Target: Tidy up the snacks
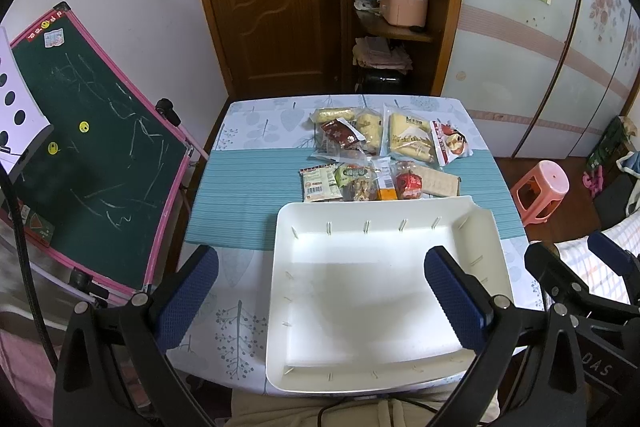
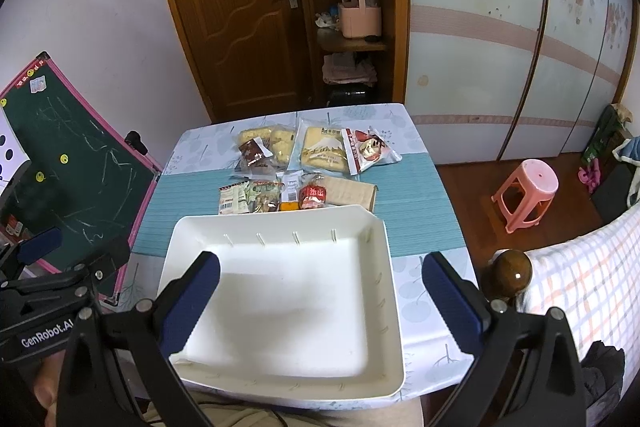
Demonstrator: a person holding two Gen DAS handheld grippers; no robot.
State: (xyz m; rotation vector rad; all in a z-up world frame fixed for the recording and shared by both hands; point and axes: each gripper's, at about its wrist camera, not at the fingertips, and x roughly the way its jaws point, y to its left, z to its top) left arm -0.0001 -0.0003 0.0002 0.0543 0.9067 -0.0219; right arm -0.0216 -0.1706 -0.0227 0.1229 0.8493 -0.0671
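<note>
A white plastic tray (image 1: 384, 203) (image 2: 280, 213) sits empty at the near edge of the table. Beyond it lie several snack packets: a row of small ones (image 1: 360, 183) (image 2: 272, 197) right behind the tray's far rim, and larger bread and cake bags (image 1: 408, 139) (image 2: 320, 147) further back. My left gripper (image 1: 320, 291) hovers open above the tray's near left part, nothing between its blue pads. My right gripper (image 2: 320, 291) is open too, above the tray's near right side, holding nothing. Each gripper shows at the edge of the other's view.
The table (image 1: 248, 187) carries a teal runner over a leaf-print cloth. A green chalkboard with a pink frame (image 1: 88, 147) leans at the left. A pink stool (image 2: 528, 187) stands on the floor to the right, beside a checked cover (image 2: 592, 275). A wooden door and shelves (image 1: 392, 11) are behind.
</note>
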